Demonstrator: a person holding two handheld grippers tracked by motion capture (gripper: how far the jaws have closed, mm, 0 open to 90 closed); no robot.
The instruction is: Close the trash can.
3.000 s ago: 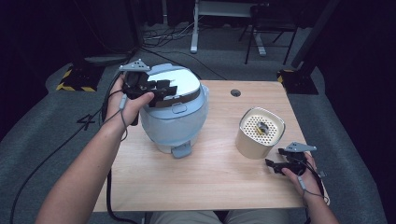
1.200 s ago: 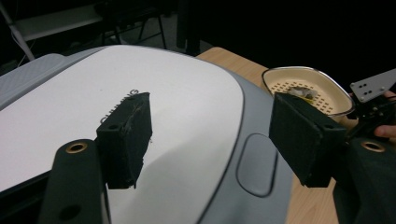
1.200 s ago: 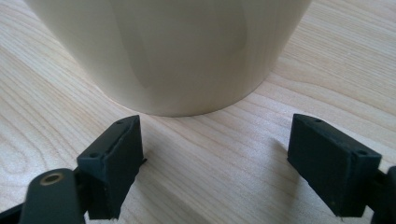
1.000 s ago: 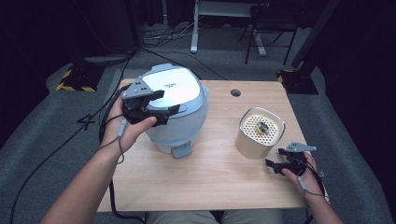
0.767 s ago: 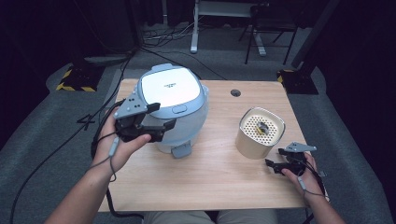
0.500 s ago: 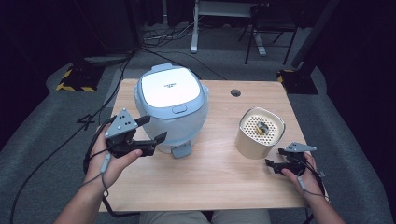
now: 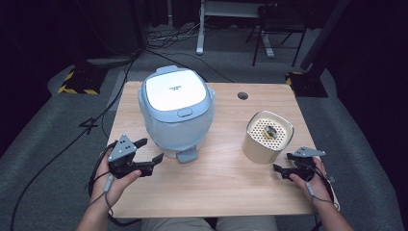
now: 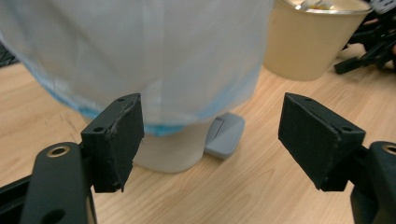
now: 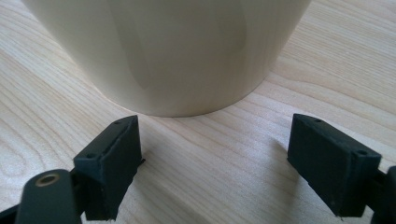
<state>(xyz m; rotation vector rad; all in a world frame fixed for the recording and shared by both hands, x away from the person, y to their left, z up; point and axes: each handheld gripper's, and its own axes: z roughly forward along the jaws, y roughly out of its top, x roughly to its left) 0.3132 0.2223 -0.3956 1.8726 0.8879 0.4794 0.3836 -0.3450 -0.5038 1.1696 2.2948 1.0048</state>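
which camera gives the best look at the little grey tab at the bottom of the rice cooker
The left gripper view: the grey tab sits close and sharp on the table, just under the rice cooker, framed between the open fingers. The high view shows it small, at the cooker's front base.

A recording lab: dark surrounds, floor cables (image 7: 159,43), hazard-striped tape (image 7: 77,89).
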